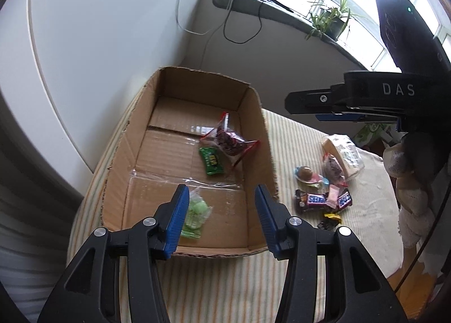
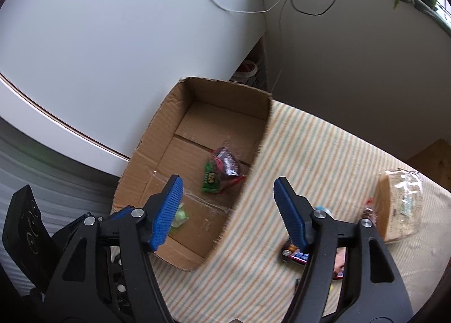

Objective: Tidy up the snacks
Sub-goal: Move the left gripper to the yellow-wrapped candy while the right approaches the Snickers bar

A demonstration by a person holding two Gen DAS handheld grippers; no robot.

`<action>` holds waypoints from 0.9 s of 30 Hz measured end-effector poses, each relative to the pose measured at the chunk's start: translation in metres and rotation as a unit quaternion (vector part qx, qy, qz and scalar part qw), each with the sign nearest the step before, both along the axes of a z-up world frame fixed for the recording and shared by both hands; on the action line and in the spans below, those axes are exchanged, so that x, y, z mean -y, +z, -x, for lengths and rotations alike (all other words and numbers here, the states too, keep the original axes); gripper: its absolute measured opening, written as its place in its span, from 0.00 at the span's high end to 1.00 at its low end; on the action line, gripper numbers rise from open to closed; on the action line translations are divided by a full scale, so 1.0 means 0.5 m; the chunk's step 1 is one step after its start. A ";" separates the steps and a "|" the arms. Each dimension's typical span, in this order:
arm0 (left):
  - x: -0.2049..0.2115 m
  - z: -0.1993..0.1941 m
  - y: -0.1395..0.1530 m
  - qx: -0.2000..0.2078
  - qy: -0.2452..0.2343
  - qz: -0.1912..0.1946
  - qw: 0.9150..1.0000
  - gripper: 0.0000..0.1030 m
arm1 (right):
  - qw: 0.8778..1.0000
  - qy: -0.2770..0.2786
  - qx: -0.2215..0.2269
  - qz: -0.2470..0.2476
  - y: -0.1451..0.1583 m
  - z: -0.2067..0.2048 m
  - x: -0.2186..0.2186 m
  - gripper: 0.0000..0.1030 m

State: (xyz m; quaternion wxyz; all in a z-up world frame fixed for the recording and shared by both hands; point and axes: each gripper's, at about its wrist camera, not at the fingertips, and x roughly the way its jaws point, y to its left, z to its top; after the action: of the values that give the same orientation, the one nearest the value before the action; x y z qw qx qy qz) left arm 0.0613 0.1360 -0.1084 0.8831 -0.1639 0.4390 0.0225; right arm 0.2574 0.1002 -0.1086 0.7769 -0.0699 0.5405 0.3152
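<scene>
Nearest the left wrist camera, the left gripper (image 1: 220, 217) hangs over the near end of the cardboard box (image 1: 255, 114), its jaws parted and holding nothing. A pale green packet (image 1: 196, 217) lies on the box floor just beside its left finger. Further in lie a dark green packet (image 1: 212, 161), its print unreadable, and a clear bag of dark red sweets (image 1: 229, 141).

The right gripper (image 2: 228, 211) stands wide and empty above the box's right wall. The loose snacks (image 1: 324, 199) lie on the striped surface (image 1: 284, 137) to the right of the box, so the right gripper is nearer. The purple bar (image 1: 317, 199) lies crosswise; its lettering is too blurred to read. "DAS" is printed on the right gripper's body.
</scene>
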 end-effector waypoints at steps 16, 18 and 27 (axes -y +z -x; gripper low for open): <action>0.139 -0.039 0.002 0.004 -0.090 0.015 0.996 0.54 | 0.994 -0.108 0.003 -0.003 0.013 -0.020 0.282 0.32; 0.161 -0.047 -0.001 0.001 -0.105 0.016 0.994 0.54 | 0.992 -0.129 -0.004 -0.003 0.000 -0.019 0.327 0.32; 0.261 -0.061 -0.038 -0.023 -0.174 0.020 0.984 0.54 | 0.978 -0.199 -0.056 0.004 -0.078 -0.014 0.470 0.32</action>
State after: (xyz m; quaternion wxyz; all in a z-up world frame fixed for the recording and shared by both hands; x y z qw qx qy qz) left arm 0.0920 0.0057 -0.1271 0.8599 -0.1022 0.4812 -0.1364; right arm 0.2644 -0.1347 -0.1479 0.7924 0.0538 0.5875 0.1554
